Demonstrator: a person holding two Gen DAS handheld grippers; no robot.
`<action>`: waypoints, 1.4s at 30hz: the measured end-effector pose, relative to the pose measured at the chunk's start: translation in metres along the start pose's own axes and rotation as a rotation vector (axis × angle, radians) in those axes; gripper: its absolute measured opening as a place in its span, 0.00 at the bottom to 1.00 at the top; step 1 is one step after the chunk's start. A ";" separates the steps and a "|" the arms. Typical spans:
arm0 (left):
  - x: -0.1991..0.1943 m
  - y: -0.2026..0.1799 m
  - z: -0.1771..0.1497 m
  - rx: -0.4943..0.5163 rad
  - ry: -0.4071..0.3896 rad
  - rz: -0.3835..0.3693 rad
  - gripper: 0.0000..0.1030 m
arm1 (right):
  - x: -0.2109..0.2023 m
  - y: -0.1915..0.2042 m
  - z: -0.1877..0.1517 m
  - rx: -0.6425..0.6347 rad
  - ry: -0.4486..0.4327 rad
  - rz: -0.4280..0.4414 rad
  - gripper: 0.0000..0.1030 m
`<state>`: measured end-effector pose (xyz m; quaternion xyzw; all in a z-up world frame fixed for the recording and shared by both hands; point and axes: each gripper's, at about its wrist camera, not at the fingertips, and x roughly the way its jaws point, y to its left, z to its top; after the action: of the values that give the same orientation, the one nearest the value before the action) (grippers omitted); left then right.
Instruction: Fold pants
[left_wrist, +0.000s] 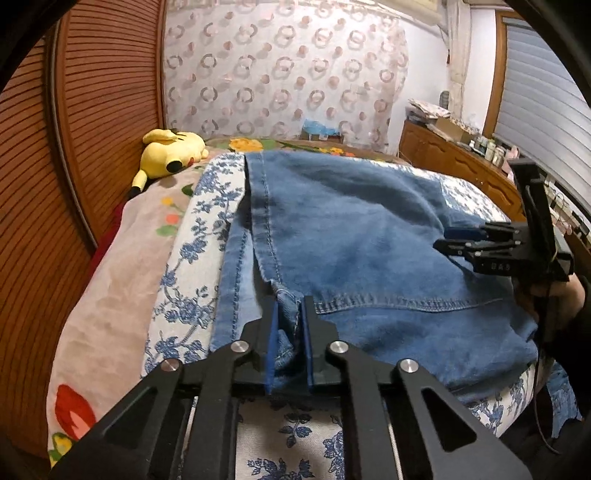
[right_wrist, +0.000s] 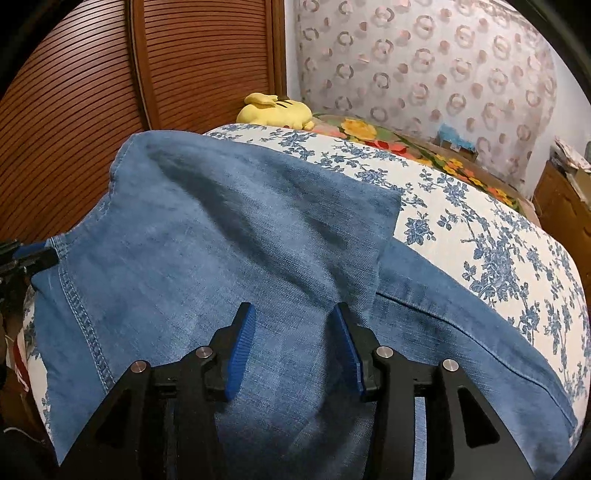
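With the left gripper (left_wrist: 288, 325) pinching only a small bunch of the pants' (left_wrist: 351, 229) hem and the right gripper (right_wrist: 291, 350) spread above them, the denim could slip free and undo the fold.

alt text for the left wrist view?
The left gripper pinches a bunched edge of blue jeans spread on a floral-covered bed. The right gripper reaches in from the right over the denim. A yellow plush toy lies at the far end.
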<state>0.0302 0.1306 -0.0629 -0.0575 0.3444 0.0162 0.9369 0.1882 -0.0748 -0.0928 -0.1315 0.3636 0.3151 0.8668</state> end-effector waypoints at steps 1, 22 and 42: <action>-0.002 0.002 0.001 -0.009 -0.010 0.001 0.11 | -0.001 0.000 0.000 -0.003 0.000 -0.001 0.44; -0.013 0.007 0.000 -0.025 -0.021 0.023 0.13 | -0.126 -0.070 -0.065 0.121 -0.080 -0.072 0.44; -0.010 -0.069 0.025 0.098 -0.049 -0.120 0.78 | -0.203 -0.106 -0.160 0.305 -0.084 -0.270 0.44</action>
<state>0.0437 0.0655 -0.0308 -0.0317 0.3178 -0.0554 0.9460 0.0595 -0.3211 -0.0601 -0.0330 0.3498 0.1424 0.9253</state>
